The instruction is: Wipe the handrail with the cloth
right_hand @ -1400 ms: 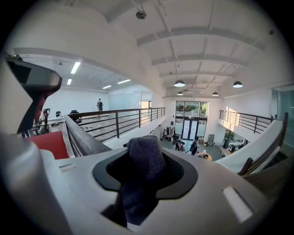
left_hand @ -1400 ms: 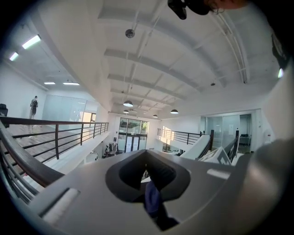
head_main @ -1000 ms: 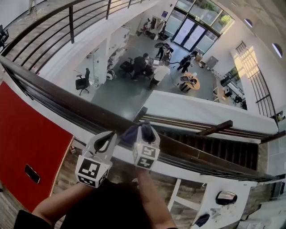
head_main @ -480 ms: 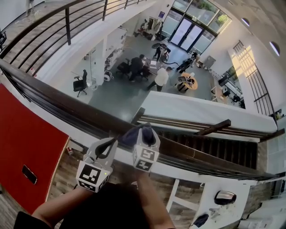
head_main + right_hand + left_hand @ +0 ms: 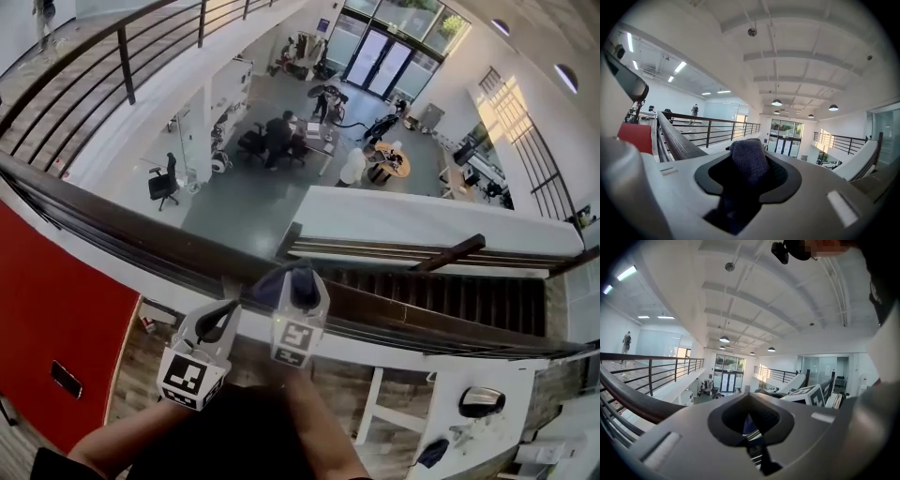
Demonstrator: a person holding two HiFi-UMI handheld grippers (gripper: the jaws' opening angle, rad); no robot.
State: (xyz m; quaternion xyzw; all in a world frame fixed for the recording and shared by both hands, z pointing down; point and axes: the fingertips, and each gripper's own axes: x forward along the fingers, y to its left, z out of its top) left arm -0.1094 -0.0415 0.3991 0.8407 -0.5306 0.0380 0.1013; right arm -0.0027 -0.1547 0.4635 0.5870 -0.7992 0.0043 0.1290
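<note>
Right gripper [image 5: 298,283] clamped on dark blue cloth [image 5: 279,279], set over top edge of dark handrail [image 5: 122,234], left gripper [image 5: 231,309] closed empty just beside, long rail stretched either side.

Head view: high on upper walkway, tilted steeply down over handrail [image 5: 112,225] to ground floor [image 5: 244,202] far below; left gripper [image 5: 225,314] and right gripper [image 5: 298,281] close at bottom centre.
Left gripper view: sits low behind own jaws, faces roughly level across hall toward glass doors [image 5: 727,376]; handrail [image 5: 628,397] near, at left.
Right gripper view: similar heading; cloth [image 5: 747,161] close before lens, handrail [image 5: 675,138] at left, glass doors [image 5: 785,140] far.
All three share handrail and glass doors [image 5: 380,56].
</note>
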